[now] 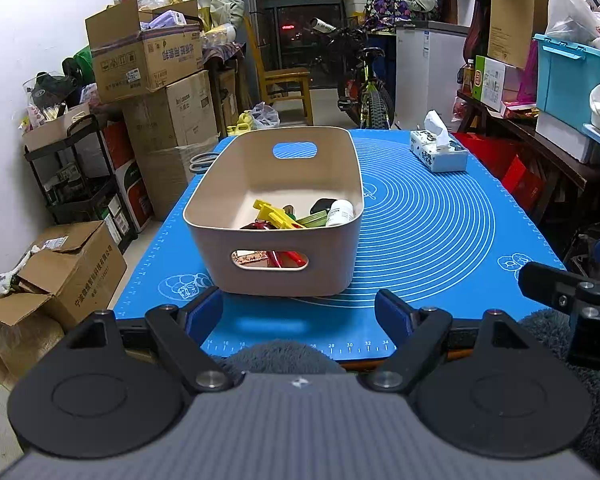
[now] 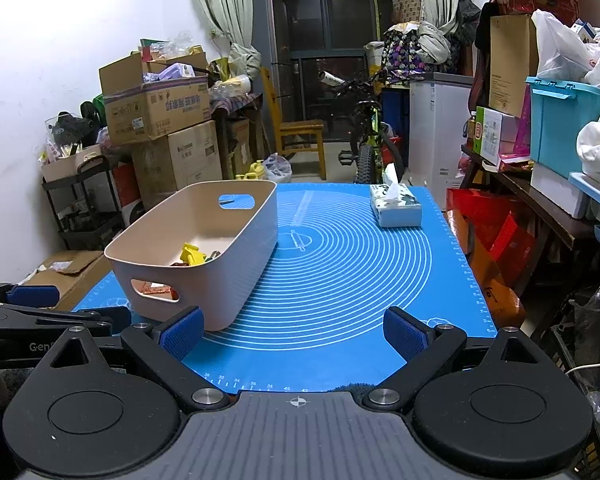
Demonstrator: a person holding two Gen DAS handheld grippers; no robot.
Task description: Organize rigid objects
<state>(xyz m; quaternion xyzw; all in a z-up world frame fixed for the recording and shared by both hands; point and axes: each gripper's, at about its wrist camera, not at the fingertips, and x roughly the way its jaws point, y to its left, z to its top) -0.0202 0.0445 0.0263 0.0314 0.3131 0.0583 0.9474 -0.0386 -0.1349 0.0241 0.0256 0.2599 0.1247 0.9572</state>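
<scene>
On the left half of the blue silicone mat (image 1: 440, 216) that covers the desk stands the beige plastic bin (image 1: 276, 184), its near handle slot facing the desk's front edge. The rigid objects already lie inside at its near end: a yellow plastic toy (image 1: 274, 214), a white bottle (image 1: 339, 212) and some red pieces showing through the slot, so the sorting looks largely done. The left gripper (image 1: 300, 316) hangs just before the bin, jaws spread and empty. Toward the far right corner sits a tissue box (image 2: 396, 206), apart from the bin. The right gripper (image 2: 296, 334) hovers over the front edge, likewise wide and holding nothing.
</scene>
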